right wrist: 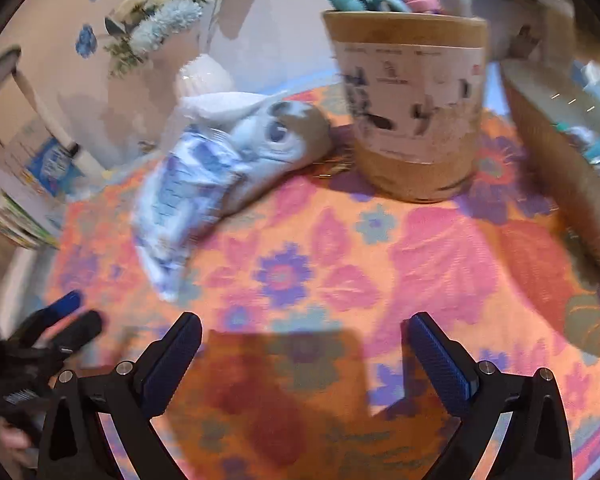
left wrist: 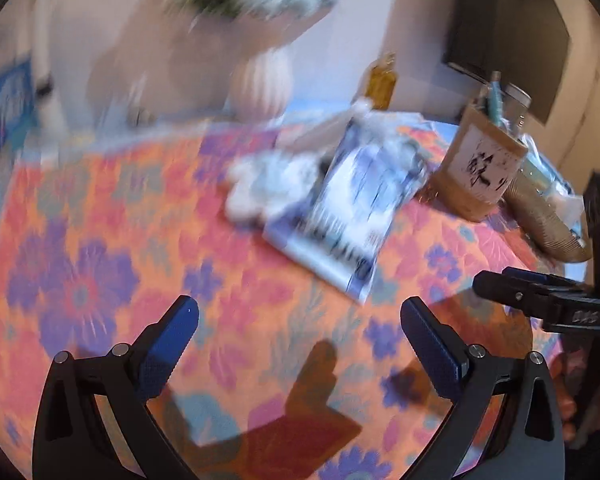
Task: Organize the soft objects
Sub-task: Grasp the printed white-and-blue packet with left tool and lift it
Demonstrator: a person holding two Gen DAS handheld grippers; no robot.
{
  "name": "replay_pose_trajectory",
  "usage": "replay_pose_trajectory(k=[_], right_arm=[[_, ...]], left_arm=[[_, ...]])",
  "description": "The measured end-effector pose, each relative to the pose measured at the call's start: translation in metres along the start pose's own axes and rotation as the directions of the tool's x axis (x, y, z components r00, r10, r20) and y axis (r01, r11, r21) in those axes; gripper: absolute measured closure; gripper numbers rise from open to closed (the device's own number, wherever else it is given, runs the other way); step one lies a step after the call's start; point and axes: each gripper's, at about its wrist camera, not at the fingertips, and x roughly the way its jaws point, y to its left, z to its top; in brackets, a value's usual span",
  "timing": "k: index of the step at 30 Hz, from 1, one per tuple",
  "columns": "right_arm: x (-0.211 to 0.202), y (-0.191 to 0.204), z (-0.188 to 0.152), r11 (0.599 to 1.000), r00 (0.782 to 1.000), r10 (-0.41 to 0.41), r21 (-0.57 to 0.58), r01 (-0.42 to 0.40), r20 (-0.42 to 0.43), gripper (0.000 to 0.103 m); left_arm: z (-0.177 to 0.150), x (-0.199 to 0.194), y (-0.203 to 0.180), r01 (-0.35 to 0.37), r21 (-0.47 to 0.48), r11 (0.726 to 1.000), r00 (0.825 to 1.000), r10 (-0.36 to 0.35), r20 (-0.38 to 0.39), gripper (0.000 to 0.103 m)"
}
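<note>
A blue-and-white soft packet (left wrist: pixel 352 216) lies on the orange floral tablecloth (left wrist: pixel 140 240), with a white-grey plush toy (left wrist: pixel 268 184) beside and partly under it. In the right wrist view the packet (right wrist: pixel 188 196) lies left of centre with the plush toy (right wrist: pixel 276 140) behind it. My left gripper (left wrist: pixel 300 328) is open and empty above the cloth, short of the packet. My right gripper (right wrist: pixel 304 344) is open and empty above the cloth (right wrist: pixel 340 272). The right gripper also shows at the right edge of the left wrist view (left wrist: pixel 540 300).
A brown paper cup with pens (left wrist: pixel 480 168) stands right of the packet; it is close ahead in the right wrist view (right wrist: pixel 412 104). A white vase with flowers (right wrist: pixel 204 76) stands at the back. Stacked brown cups (left wrist: pixel 548 220) lie at the right. Books (right wrist: pixel 24 184) are at the left.
</note>
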Motion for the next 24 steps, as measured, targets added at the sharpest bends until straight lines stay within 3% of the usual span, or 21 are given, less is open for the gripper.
replay_pose_trajectory(k=[1,3,4,6,9,13,18,19,22,24], right_arm=[[0.0,0.001,0.003,1.0,1.0,0.018,0.013,-0.018,0.001,0.0],[0.001,0.007,0.01,1.0,0.999,0.011,-0.001,-0.011,0.032,0.0],[0.003,0.009,0.012,1.0,0.999,-0.015,-0.017,0.016,0.046,0.0],[0.011,0.009,0.015,0.998,0.997,-0.044,-0.04,0.047,0.067,0.0],[0.02,-0.009,0.015,0.998,0.995,0.046,0.029,-0.049,0.083,0.0],[0.025,-0.021,0.016,0.995,0.992,0.079,0.059,-0.085,0.098,0.0],[0.027,-0.014,0.016,0.999,0.995,0.017,0.036,-0.021,0.095,0.0],[0.027,-0.015,0.016,0.998,0.995,0.031,0.042,-0.035,0.096,0.0],[0.028,-0.018,0.018,0.996,0.993,0.057,0.058,-0.063,0.102,0.0],[0.027,-0.018,0.017,0.997,0.994,0.053,0.055,-0.058,0.101,0.0]], left_arm=[[0.007,0.001,-0.011,-0.077,0.06,0.995,0.997,0.076,0.018,0.002],[0.017,0.008,-0.027,-0.157,0.158,0.975,0.987,0.151,0.051,0.002],[0.022,0.014,-0.033,-0.142,0.197,0.97,0.989,0.133,0.059,0.002],[0.031,0.029,-0.035,-0.031,0.198,0.98,0.999,0.028,0.017,0.002],[0.04,0.047,-0.033,0.065,0.181,0.981,0.998,-0.065,-0.008,0.002],[0.046,0.063,-0.036,0.083,0.204,0.975,0.997,-0.083,-0.011,0.002],[0.052,0.076,-0.043,0.057,0.211,0.976,0.998,-0.054,-0.018,0.005],[0.054,0.077,-0.042,0.06,0.19,0.98,0.998,-0.059,-0.012,0.008],[0.054,0.082,-0.041,0.088,0.17,0.981,0.996,-0.082,-0.039,0.033],[0.052,0.081,-0.044,0.08,0.186,0.979,0.996,-0.074,-0.041,0.033]])
